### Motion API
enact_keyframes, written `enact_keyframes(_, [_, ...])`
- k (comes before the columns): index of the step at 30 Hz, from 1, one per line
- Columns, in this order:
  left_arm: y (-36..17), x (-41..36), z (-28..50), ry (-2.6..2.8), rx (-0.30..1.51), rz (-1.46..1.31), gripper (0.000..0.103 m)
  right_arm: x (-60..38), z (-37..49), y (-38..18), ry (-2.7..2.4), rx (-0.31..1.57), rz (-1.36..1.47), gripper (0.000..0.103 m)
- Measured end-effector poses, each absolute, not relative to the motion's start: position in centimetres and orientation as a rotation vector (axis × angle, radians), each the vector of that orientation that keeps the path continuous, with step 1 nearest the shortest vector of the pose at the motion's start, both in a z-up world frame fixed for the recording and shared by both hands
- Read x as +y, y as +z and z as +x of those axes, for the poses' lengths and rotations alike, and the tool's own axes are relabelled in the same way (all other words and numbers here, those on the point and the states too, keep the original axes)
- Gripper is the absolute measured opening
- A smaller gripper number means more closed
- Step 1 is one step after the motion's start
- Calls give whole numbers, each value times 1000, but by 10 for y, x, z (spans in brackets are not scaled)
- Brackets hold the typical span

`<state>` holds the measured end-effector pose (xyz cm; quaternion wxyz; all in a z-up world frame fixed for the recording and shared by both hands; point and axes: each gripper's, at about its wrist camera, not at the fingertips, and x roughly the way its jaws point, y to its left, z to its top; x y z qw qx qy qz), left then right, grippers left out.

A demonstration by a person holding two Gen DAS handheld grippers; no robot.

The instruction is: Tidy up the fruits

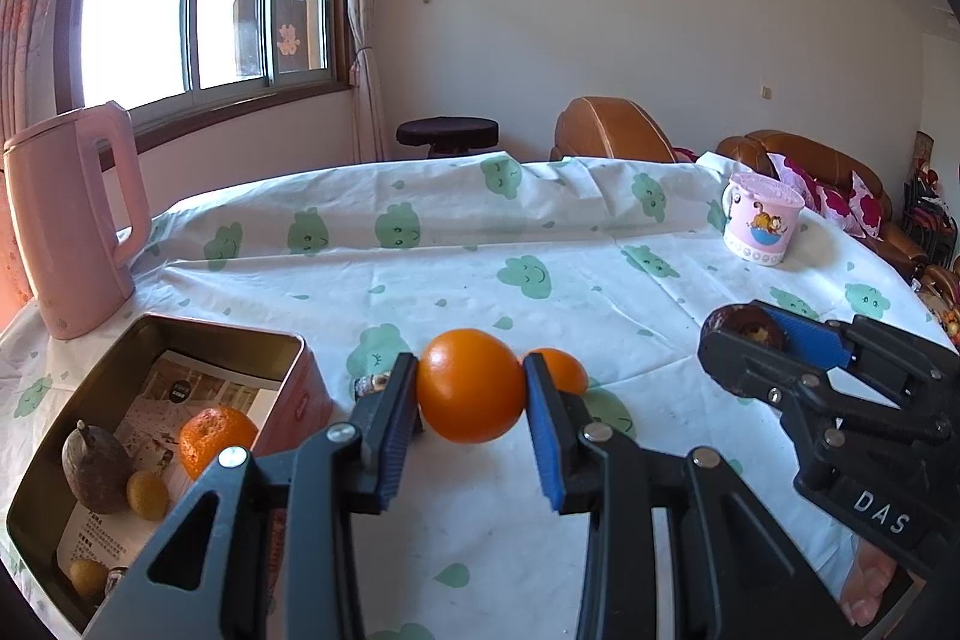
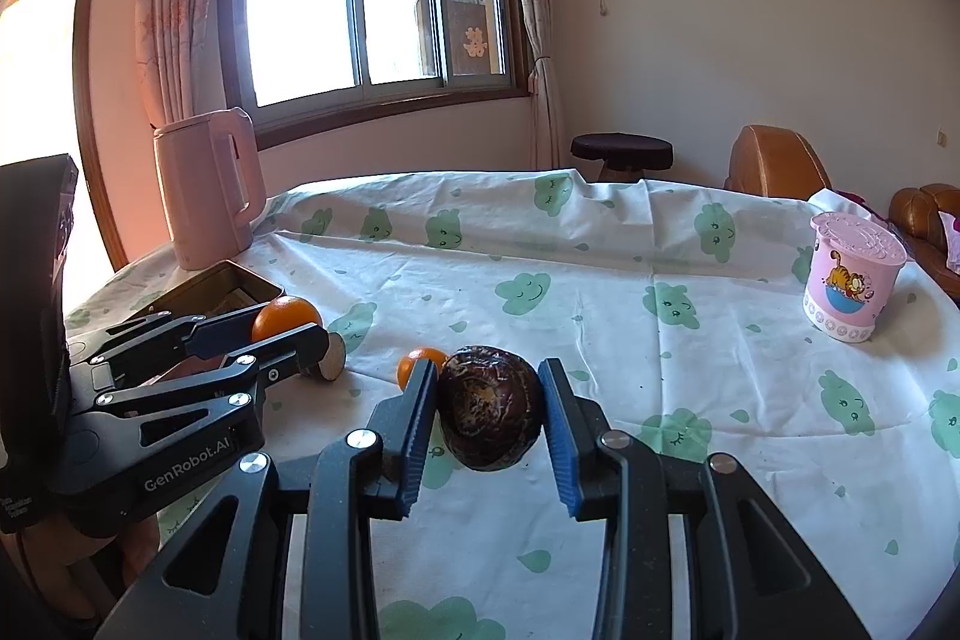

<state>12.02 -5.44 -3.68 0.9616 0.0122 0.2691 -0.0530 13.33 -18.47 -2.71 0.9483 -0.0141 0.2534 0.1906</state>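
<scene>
Left claw (image 1: pixel 471 394) has its blue pads clamped on a big orange (image 1: pixel 471 385), one pad on each side, low over the table (image 1: pixel 540 244) near its left edge. A smaller orange (image 1: pixel 564 370) sits on the cloth just behind the right pad. Right claw (image 2: pixel 489 409) grips a dark wrinkled fruit (image 2: pixel 489 406), squeezed between both pads, toward the middle of the near side of the table. Just left of the held orange lies the open tin box (image 1: pixel 72 454), near the table's left edge, already holding an orange, a brown fruit and small yellow ones. A pink kettle (image 1: pixel 66 226) stands behind the box near the left edge; a pink cartoon cup (image 1: pixel 759 226) stands near the far right edge.
</scene>
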Motion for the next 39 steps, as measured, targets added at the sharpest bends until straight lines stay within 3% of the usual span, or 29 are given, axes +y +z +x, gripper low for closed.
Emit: enact_keyframes(39, [-24,-51,92,-53,393,24,37,-191,106,-16,383,354,-24,37])
